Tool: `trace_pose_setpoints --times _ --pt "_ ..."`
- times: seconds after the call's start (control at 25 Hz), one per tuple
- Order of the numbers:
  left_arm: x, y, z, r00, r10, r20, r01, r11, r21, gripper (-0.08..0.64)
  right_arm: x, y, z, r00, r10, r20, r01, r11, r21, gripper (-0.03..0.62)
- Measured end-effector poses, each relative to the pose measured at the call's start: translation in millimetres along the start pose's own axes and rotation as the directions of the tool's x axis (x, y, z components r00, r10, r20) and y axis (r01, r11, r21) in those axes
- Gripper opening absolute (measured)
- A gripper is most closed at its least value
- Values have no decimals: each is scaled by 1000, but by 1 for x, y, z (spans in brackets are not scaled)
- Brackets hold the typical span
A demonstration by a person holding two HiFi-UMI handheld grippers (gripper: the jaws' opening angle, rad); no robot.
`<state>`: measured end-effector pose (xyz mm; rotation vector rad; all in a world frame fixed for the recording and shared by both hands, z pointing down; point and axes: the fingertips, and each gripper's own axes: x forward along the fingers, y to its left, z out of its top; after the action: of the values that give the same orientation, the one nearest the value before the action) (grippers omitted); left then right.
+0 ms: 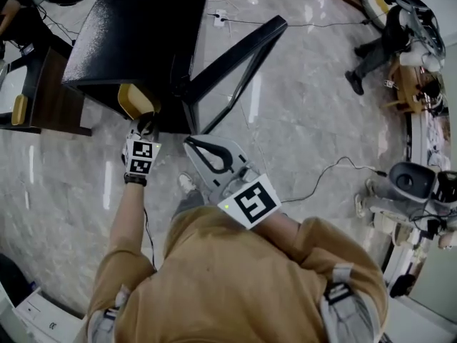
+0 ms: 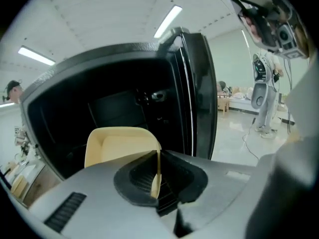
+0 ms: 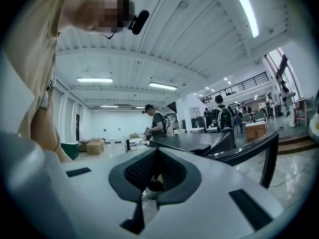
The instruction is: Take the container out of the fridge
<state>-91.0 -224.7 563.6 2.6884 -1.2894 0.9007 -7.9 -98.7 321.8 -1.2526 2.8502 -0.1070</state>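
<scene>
A black mini fridge (image 1: 136,34) stands on the marble floor with its door (image 1: 239,56) swung open to the right. A pale yellow container (image 1: 136,98) sits at the fridge's open front. My left gripper (image 1: 146,123) is shut on its near rim. In the left gripper view the container (image 2: 119,143) fills the space in front of the dark fridge interior (image 2: 99,103), its thin wall clamped at the left gripper (image 2: 157,176). My right gripper (image 1: 193,146) hovers beside the door, shut and holding nothing. The right gripper (image 3: 154,168) points past the fridge top (image 3: 199,141).
A dark wooden table (image 1: 43,91) stands left of the fridge. Cables and a power strip (image 1: 220,18) lie on the floor behind it. A seated person (image 1: 378,41) and a white machine (image 1: 407,184) are at the right. People (image 3: 158,121) stand far off.
</scene>
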Motion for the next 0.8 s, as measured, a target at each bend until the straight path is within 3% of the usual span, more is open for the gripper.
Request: trace_pose_setpoints --times 0.28,0.8 --pt "-45 2 20 996 54 75 -43 990 -137 17 3 2 6 999 38 10 -37 999 -6 3" --pt "-99 11 29 980 161 112 -133 965 -227 17 9 5 2 996 87 1 -87 996 0 3"
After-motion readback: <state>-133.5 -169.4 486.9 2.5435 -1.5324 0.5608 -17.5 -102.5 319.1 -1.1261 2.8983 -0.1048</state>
